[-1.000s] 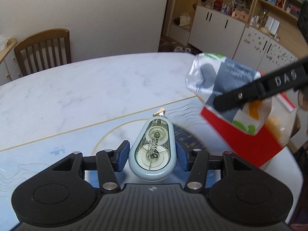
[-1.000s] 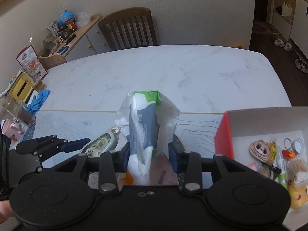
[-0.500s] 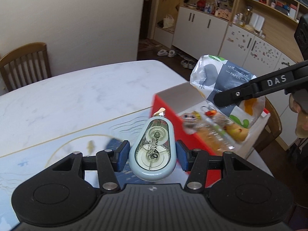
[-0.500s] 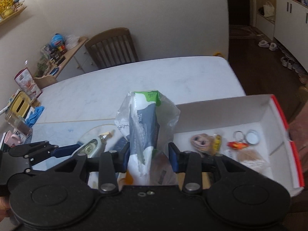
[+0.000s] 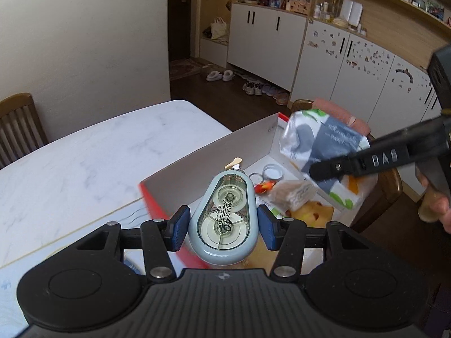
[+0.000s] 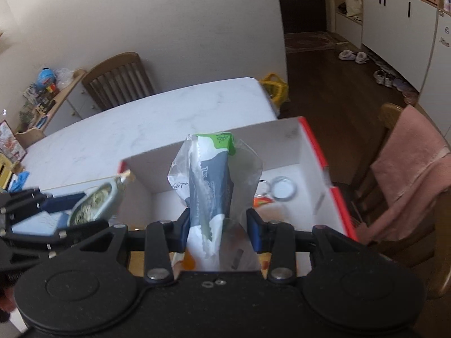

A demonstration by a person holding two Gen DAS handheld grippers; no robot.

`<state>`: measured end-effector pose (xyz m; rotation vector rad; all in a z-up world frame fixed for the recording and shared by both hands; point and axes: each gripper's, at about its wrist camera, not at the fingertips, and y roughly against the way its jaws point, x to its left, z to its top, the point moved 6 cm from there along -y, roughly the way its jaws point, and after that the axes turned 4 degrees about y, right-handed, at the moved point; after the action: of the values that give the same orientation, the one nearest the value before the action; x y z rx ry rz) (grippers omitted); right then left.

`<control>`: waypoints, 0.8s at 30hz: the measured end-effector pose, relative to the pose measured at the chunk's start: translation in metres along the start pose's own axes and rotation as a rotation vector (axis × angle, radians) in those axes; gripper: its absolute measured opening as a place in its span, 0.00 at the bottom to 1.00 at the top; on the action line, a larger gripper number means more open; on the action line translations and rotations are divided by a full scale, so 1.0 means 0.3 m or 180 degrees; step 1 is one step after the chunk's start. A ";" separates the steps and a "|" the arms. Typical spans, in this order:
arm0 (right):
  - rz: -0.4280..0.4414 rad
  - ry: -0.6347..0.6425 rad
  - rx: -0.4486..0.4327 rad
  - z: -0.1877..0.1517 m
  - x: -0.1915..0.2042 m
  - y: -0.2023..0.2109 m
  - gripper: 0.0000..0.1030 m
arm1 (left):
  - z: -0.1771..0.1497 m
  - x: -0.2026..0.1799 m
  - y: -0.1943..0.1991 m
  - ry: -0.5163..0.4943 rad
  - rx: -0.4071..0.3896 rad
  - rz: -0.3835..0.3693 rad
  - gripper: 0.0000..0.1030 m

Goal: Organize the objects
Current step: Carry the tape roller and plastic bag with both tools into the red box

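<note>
Left tongs (image 5: 222,222): closed on the correction tape dispenser (image 5: 223,219), blue pads against both its sides, nib pointing away from the camera. Right tongs (image 6: 218,225): clamped on the tissue packet (image 6: 214,194), which stands upright between the pads; in the left wrist view the same packet (image 5: 324,152) sits at right of centre.

Change noted: a second ago both views showed mostly bare table (image 5: 84,155), with the box only at the right edge. Now the red-and-white box (image 6: 284,138) fills the centre of the right view and lies directly beyond both loads. Both tongs have been carried across to it.

Box contents visible: metal ring lid (image 6: 284,188), key ring, an orange trinket (image 5: 265,187), a packet of small sticks (image 5: 293,194).

Assessment: the packet appears above the box interior; the dispenser sits over the near-left wall, whether inside cannot be told. Release of both items looks imminent, dispenser needing slightly more travel
</note>
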<state>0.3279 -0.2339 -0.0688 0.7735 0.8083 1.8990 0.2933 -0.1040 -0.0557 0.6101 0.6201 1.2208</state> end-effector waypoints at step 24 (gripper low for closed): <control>-0.0346 0.0269 0.0228 -0.075 -0.095 -0.186 0.39 | 0.050 -0.088 -0.472 -0.0231 0.0830 0.0272 0.49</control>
<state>0.3490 -0.2434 -0.1311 0.6821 0.9563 1.8238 0.3909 -0.1635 -0.1444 0.9035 0.7035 1.2005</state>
